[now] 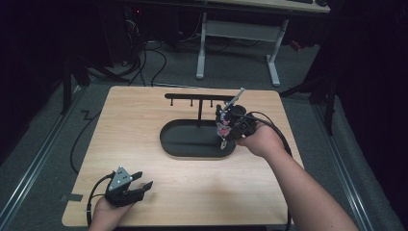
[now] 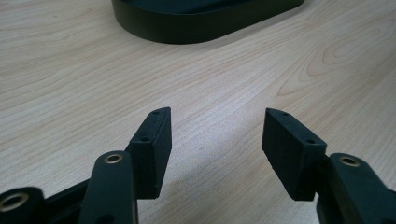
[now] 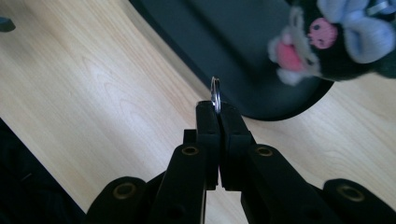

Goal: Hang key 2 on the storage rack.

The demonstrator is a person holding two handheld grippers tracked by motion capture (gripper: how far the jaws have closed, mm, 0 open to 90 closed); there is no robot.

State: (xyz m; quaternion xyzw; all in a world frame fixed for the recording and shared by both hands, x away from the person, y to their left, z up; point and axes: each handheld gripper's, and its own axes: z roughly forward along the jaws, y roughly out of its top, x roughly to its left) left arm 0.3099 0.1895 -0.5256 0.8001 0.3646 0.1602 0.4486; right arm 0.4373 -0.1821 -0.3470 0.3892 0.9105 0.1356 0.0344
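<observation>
My right gripper (image 1: pixel 225 134) hovers over the right end of a black oval base (image 1: pixel 185 139). Its jaws (image 3: pixel 215 119) are shut on a thin metal key ring (image 3: pixel 215 92). A small black plush charm (image 3: pixel 327 39) with pink and pale blue parts dangles from the ring, and it is a dark and pink spot (image 1: pixel 223 127) by the gripper from above. From the base rises a post with a black hook bar (image 1: pixel 192 96) across its top. My left gripper (image 1: pixel 143 186) rests near the table's front left corner, open (image 2: pixel 217 140), with bare wood between its pads.
The light wooden table (image 1: pixel 144 120) has bare wood around the base. The rim of the oval base (image 2: pixel 201 28) lies ahead of the left gripper. Cables trail from both grippers. A white desk frame (image 1: pixel 238 45) stands on the floor beyond the far edge.
</observation>
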